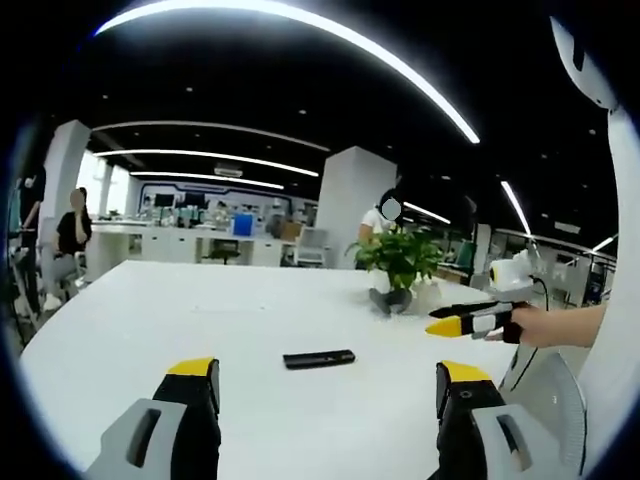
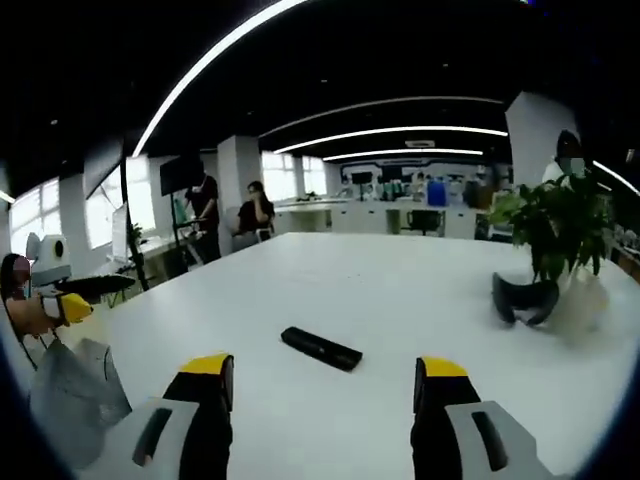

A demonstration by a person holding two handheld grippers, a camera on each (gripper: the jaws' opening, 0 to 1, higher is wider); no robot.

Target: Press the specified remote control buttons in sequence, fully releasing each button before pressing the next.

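A large white table (image 1: pixel 150 320) is being seen spreading across the lower half of the left gripper view, and a black remote control (image 1: pixel 318 358) is being carried flat on it just below the frame's centre. A potted plant (image 1: pixel 397 262) is being borne toward the right of centre, with a dark object (image 1: pixel 389 299), too small to be identified, lying at its base. In the right gripper view the remote is lying at lower centre and the plant at the right edge.
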